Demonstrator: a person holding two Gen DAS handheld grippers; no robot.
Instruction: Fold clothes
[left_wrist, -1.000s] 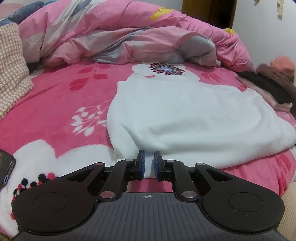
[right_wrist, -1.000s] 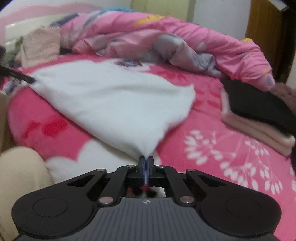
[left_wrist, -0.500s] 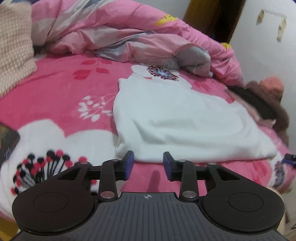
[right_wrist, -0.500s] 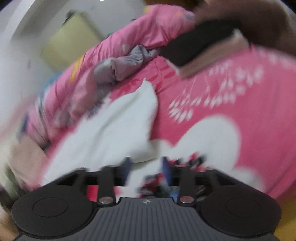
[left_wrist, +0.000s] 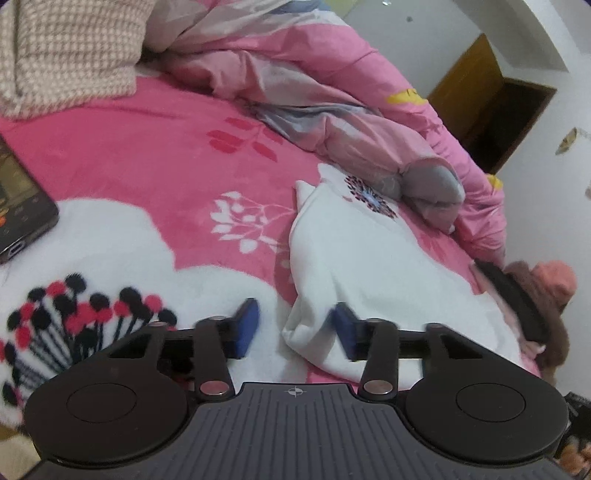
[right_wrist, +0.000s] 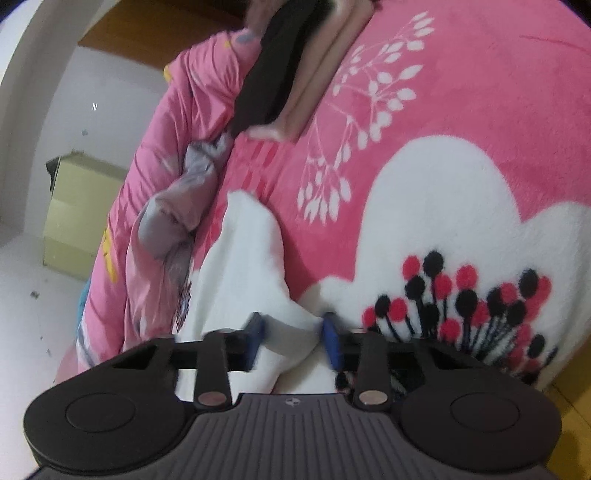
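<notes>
A white garment lies folded on the pink flowered blanket (left_wrist: 147, 155), seen in the left wrist view (left_wrist: 369, 266) and the right wrist view (right_wrist: 243, 266). My left gripper (left_wrist: 295, 330) hovers low over its near left corner. Its jaws are closing, and the corner lies between the blue pads (left_wrist: 245, 328), close to the right pad and apart from the left one. My right gripper (right_wrist: 292, 341), rolled to one side, is also closing. A bunched fold of the white garment fills most of the gap between its pads (right_wrist: 330, 343).
A phone (left_wrist: 18, 199) lies on the blanket at the left. A checked cloth (left_wrist: 62, 51) and a heaped pink duvet (left_wrist: 314, 85) lie behind. Folded dark and pink clothes (right_wrist: 291, 74) sit beyond the garment. A pale cabinet (right_wrist: 77, 210) stands off the bed.
Both grippers were shut on the garment's edge a second ago, then let go and opened. The right view has rolled strongly. Both jaws are now narrower again at the garment's near corners.
</notes>
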